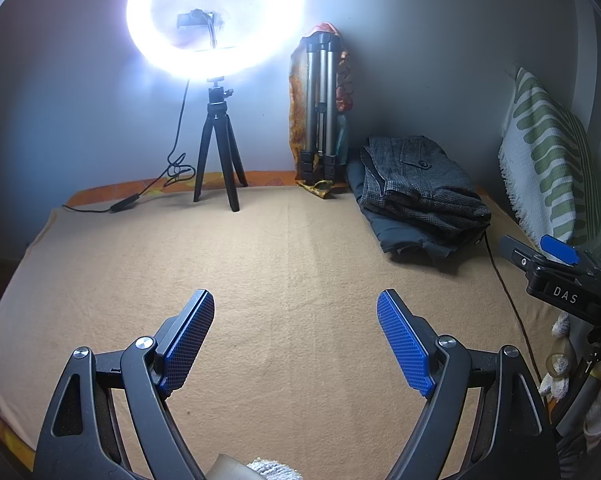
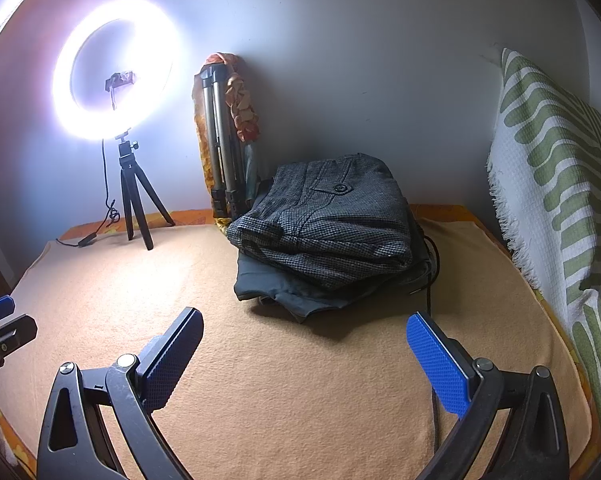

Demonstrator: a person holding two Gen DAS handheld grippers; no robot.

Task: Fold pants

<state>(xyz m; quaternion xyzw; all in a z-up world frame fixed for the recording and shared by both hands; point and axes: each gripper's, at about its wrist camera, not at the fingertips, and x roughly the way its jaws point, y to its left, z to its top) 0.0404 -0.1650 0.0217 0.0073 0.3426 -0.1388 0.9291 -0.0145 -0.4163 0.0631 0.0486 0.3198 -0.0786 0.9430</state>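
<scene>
The left gripper [image 1: 295,304] hangs wide apart above the tan blanket [image 1: 260,264], folded pants [image 1: 420,188] beyond.

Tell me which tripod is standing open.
The black tripod under the ring light stands with legs spread; the silver tripod leans folded against the wall.

bed [image 1: 260,264], tan blanket | on it: folded pants [image 2: 324,232], ring-light tripod [image 1: 218,152]

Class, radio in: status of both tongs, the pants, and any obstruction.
Left tongs open, empty. Right tongs open, empty. Checked pants folded, stacked on dark garment, untouched. Black cable beside stack.
</scene>
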